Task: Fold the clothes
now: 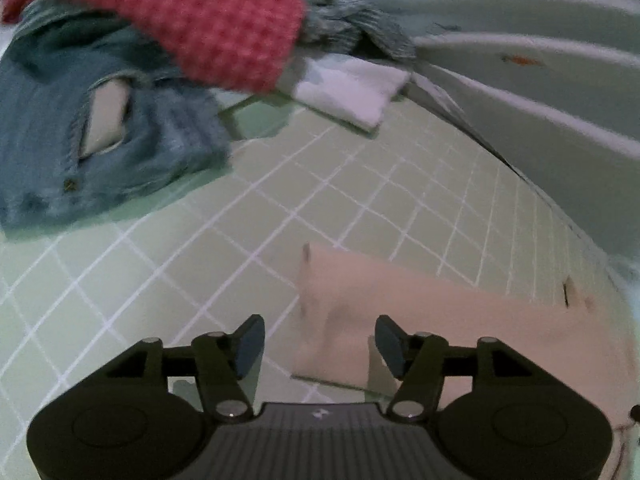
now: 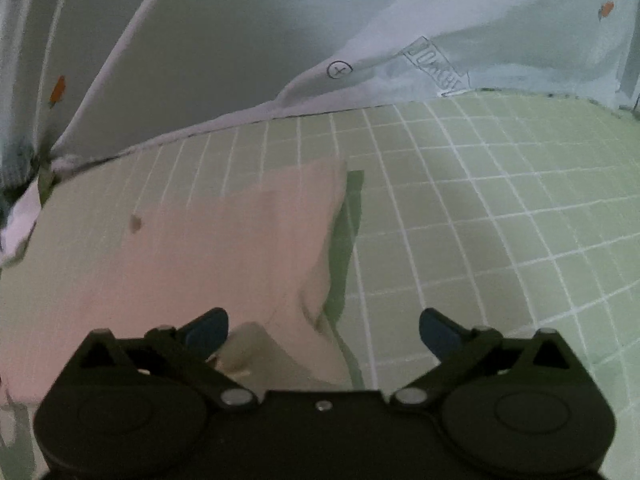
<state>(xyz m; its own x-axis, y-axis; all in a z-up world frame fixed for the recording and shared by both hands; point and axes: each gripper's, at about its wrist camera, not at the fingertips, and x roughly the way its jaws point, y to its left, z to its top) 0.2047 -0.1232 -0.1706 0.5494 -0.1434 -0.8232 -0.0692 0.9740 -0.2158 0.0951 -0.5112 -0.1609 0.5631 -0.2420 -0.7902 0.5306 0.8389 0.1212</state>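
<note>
A folded pink cloth [image 1: 460, 320] lies flat on the counter [image 1: 200, 248], which is covered by a pale green mat ruled with a white grid. In the left wrist view the left tool [image 1: 320, 346] hangs just above the near edge of this cloth with its two dark fingers apart, and nothing is pinched between the pads; the left pad is over bare mat, the right pad over the cloth. In the right wrist view the right tool [image 2: 324, 332] stands with its fingers spread wide, the left finger over the near corner of the pink cloth [image 2: 208, 264] and the right finger over the bare mat of the counter [image 2: 500, 208]; it grips nothing. The cloth's right edge casts a dark shadow on the mat there. Toward the far left of the left wrist view sits a pile of other clothes: a blue denim piece [image 1: 100, 140] with a ripped opening, a red checked cloth [image 1: 224, 28] lying across its top, a grey ribbed piece [image 1: 352, 28] beside that, and a small white folded cloth [image 1: 352, 88] resting on the mat below them. Behind the counter a pale, white fabric [image 2: 240, 40] with small orange marks and a printed label hangs in folds along the far edge. Both views are somewhat blurred.
</note>
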